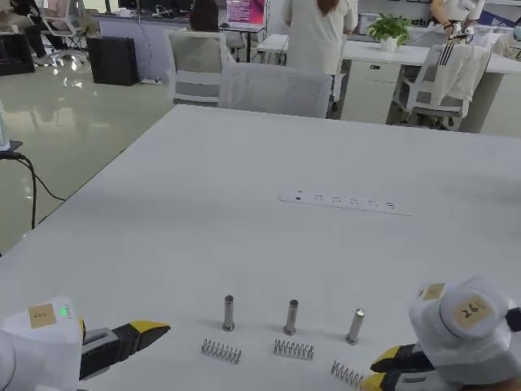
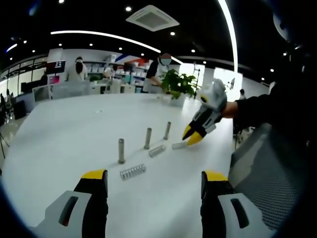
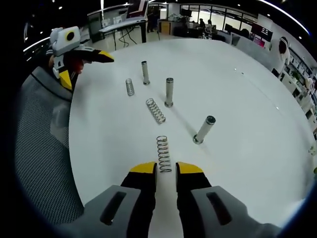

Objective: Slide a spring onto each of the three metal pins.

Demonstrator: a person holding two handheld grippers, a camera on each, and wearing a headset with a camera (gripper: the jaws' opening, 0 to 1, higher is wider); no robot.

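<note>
On the white counter [image 1: 244,163], three metal pins upright in a row across the head view: left pin [image 1: 229,313], middle pin [image 1: 291,317], right pin [image 1: 356,326], all three bare. Flat on the counter just in front of each, on the person's side: left spring [image 1: 221,351], middle spring [image 1: 294,349], right spring [image 1: 348,374], each lying apart from its pin. Left tool [image 2: 154,174] released, jaws spread wide, grasping nothing, low over the counter to the left of the row and short of the left spring. Right tool [image 3: 167,168] parted only narrowly, not clenched, with the near end of the right spring lying in the mouth between the yellow tips. In the left gripper view, that same tool angled down with its tips at the end of that spring. Farther back on the counter, a white power strip [image 1: 343,200], well apart from the pins. Past the counter's far edge, a grey mesh chair [image 1: 277,88].
</note>
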